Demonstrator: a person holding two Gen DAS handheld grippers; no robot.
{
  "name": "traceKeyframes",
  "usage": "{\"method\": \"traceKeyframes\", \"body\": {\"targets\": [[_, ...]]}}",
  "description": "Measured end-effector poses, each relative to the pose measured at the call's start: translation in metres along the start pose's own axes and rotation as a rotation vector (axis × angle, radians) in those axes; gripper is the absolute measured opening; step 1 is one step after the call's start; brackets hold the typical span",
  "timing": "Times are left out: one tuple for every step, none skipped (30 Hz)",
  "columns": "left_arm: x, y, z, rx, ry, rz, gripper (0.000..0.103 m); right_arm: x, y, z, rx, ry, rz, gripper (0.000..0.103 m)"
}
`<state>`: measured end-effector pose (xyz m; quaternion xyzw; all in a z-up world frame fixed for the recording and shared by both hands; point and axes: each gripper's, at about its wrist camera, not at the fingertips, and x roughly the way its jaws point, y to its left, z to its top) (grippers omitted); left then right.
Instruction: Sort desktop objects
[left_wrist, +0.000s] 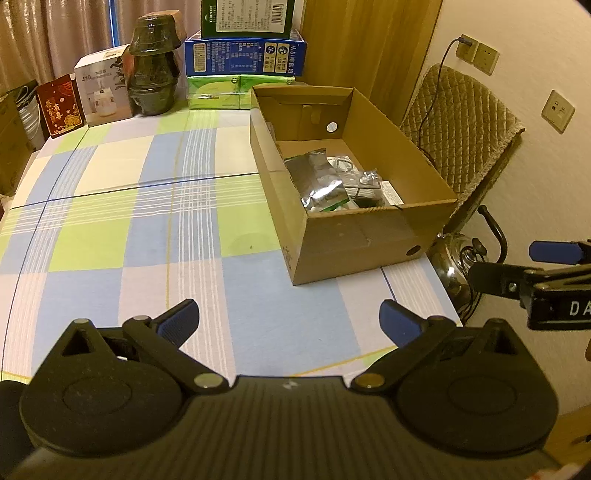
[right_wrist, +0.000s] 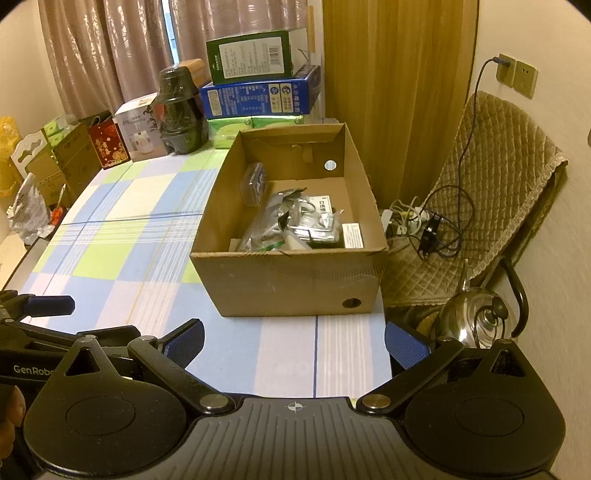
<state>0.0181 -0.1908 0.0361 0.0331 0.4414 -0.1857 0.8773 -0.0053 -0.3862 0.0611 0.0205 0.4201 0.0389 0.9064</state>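
1. Box (left_wrist: 354, 184), left wrist view: open cardboard, on the far right part of the checked bench (left_wrist: 147, 206). Holds a foil pouch (left_wrist: 317, 181) and small packets near its front wall. Left gripper (left_wrist: 288, 321) hovers low over bare cloth, fingers (left_wrist: 177, 321) wide, holding nothing. Right gripper (left_wrist: 517, 269) enters from the right edge, beside the box's near corner; finger spread not clear here.
2. Box (right_wrist: 288, 280), right wrist view: contents heaped at front centre, a clear case (right_wrist: 255, 182) leaning on the left wall. Right gripper (right_wrist: 293, 347) just short of the box, fingers (right_wrist: 184, 345) wide, empty. No loose items on the bench nearby.
3. Handling, judged: pouch light, soft, slippery; pinch at an edge seam. Case stiff; grip across its narrow sides.
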Motion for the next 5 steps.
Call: {"method": "traceKeyframes", "body": {"targets": [[-0.0005, 0.0, -0.0003, 0.004, -0.002, -0.002, 0.102, 0.0, -0.0001, 0.0, 0.0, 0.0, 0.0, 0.101], [-0.0017, -0.0003, -0.0012, 0.009, -0.01, -0.005, 0.102, 0.0, -0.0001, 0.0, 0.001, 0.0, 0.0, 0.101], [-0.0031, -0.0006, -0.002, 0.014, -0.022, -0.003, 0.102, 0.0, -0.0001, 0.0, 0.001, -0.001, 0.0, 0.101], [-0.0038, -0.0018, -0.0025, 0.018, -0.027, -0.001, 0.102, 0.0, -0.0001, 0.0, 0.001, -0.001, 0.0, 0.101], [-0.0041, -0.0017, -0.0026, 0.019, -0.028, -0.003, 0.102, -0.0004, 0.0005, -0.0009, 0.002, -0.003, -0.001, 0.101]]}}
